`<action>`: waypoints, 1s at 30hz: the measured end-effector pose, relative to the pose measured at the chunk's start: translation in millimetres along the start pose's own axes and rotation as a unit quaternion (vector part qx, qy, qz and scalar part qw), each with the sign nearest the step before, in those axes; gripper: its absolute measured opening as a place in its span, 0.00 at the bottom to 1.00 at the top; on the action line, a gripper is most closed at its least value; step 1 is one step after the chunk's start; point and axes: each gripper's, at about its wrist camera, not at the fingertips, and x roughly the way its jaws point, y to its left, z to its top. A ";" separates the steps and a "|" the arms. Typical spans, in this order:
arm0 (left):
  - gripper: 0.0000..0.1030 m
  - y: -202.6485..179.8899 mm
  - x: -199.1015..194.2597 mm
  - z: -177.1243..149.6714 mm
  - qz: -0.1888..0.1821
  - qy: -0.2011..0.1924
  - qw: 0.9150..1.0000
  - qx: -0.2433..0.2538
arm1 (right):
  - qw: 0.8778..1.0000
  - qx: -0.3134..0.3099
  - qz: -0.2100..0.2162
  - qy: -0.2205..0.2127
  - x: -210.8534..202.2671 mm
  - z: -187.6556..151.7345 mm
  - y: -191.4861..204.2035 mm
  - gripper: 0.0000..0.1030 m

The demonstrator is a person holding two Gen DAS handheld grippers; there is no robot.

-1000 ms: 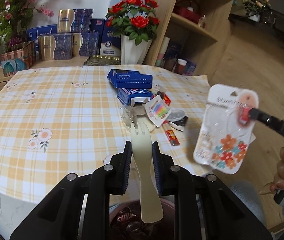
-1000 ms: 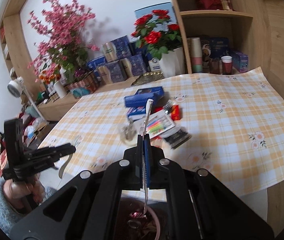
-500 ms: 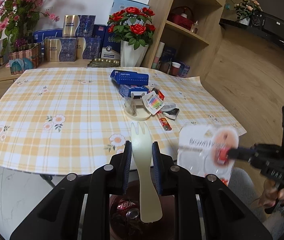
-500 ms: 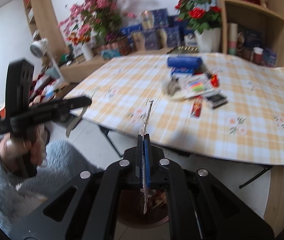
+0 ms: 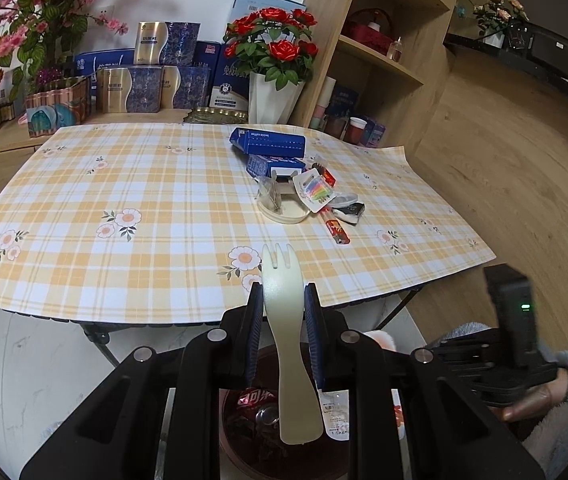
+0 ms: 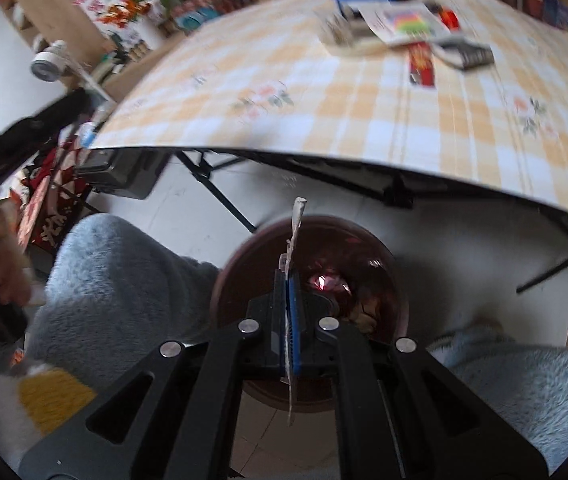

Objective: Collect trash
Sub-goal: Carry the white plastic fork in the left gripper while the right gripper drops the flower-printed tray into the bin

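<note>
Trash hung over the round dark-red bin (image 6: 380, 256), both grippers loaded.
Right gripper (image 6: 290, 280) pinched a flat clear plastic packet (image 6: 296, 220); left gripper (image 5: 282, 312) clamped a cream plastic fork (image 5: 284, 304); best released centred above the rim.

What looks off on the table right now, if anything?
Nothing spilled or broken. The odd spot is the trash heap: blue cartons, wrappers and a round lid lie piled on one another at the far right of the checked tablecloth. The cloth's right corner also overhangs the table edge unsupported.

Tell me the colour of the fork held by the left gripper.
Pale cream, the fork; it shows best in the left wrist view.
</note>
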 end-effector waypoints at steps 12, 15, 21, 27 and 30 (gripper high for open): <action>0.20 -1.9 11.3 -11.6 -0.006 0.018 1.000 0.004 | 0.998 0.033 -0.025 0.038 29.8 -3.5 -19.2 0.07; 0.20 -1.6 13.9 -13.3 -0.007 0.021 1.000 0.003 | 0.998 0.042 -0.028 0.027 25.6 -2.3 -24.1 0.29; 0.20 -1.9 20.7 -20.6 -0.011 0.030 0.999 0.004 | 0.998 0.038 -0.042 -0.030 1.0 3.7 -30.2 0.63; 0.20 -6.8 30.5 -30.4 -0.011 0.038 0.999 0.021 | 0.991 -0.007 -0.076 -0.107 -30.2 12.9 -29.1 0.90; 0.20 -13.5 35.4 -33.6 -0.006 0.035 0.998 0.048 | 0.982 -0.035 -0.115 -0.145 -41.5 14.2 -31.1 0.94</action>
